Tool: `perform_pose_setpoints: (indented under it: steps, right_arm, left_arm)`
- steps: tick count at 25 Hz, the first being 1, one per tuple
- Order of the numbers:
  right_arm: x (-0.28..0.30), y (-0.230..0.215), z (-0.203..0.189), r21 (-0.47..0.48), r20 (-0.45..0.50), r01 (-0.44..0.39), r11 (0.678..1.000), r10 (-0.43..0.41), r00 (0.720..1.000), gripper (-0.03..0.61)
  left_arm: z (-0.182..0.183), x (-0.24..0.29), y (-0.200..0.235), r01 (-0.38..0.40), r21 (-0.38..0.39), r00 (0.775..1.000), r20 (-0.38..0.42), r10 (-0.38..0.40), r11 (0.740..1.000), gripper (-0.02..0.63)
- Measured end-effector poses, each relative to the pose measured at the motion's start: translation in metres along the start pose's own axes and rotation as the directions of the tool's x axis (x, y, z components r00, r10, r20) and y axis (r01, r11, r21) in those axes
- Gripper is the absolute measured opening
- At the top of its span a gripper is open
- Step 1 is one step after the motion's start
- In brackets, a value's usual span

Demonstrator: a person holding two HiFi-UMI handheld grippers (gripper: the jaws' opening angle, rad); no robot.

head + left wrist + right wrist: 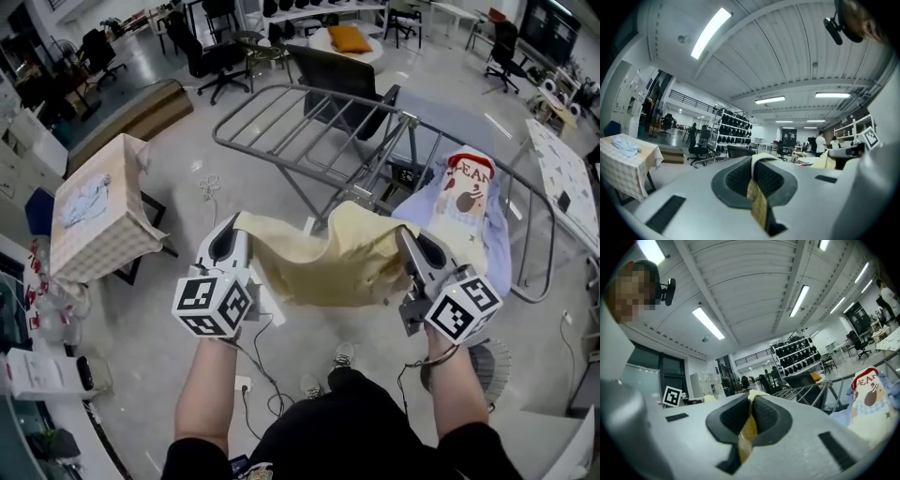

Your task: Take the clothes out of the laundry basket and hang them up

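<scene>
A pale yellow cloth [323,258] hangs stretched between my two grippers, sagging in the middle. My left gripper [234,230] is shut on the cloth's left corner, and the fabric shows pinched between its pads [757,187]. My right gripper [411,239] is shut on the right corner, with a yellow fold [749,423] squeezed between its pads. Beyond the cloth stands a grey drying rack [309,117]. On the rack's right part hang a light blue garment [497,244] and a white printed cloth [466,192], also seen in the right gripper view [872,399]. No laundry basket is in view.
A small table [98,220] with a checked cover and a pale garment on it stands at the left. Office chairs [211,56] stand behind the rack. Cables [262,375] trail on the floor by the person's feet. A white bench [567,178] is at the right.
</scene>
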State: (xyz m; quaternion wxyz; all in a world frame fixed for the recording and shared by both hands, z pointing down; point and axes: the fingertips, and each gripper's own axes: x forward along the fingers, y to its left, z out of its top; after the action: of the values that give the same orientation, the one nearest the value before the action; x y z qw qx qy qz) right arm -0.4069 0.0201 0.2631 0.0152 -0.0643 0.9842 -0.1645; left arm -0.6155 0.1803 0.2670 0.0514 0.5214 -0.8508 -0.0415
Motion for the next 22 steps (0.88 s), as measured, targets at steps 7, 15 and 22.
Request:
perform_pose_setpoints:
  steps: [7, 15, 22]
  right_arm:
    - [0.056, -0.025, 0.033, 0.064, 0.042, -0.121, 0.991, 0.119, 0.992, 0.011]
    - [0.102, -0.043, 0.05, 0.021, 0.041, -0.114, 0.993, 0.113, 0.993, 0.011]
    - [0.143, -0.058, 0.063, -0.022, 0.077, 0.04, 0.999, -0.038, 0.996, 0.011]
  left_arm:
    - [0.032, 0.043, 0.022, -0.084, 0.032, 0.996, 0.029, 0.083, 0.996, 0.008]
    - [0.044, 0.092, 0.045, -0.072, 0.027, 0.997, 0.042, 0.07, 0.997, 0.008]
    - [0.047, 0.163, 0.08, 0.065, -0.003, 0.997, 0.034, -0.065, 0.998, 0.008]
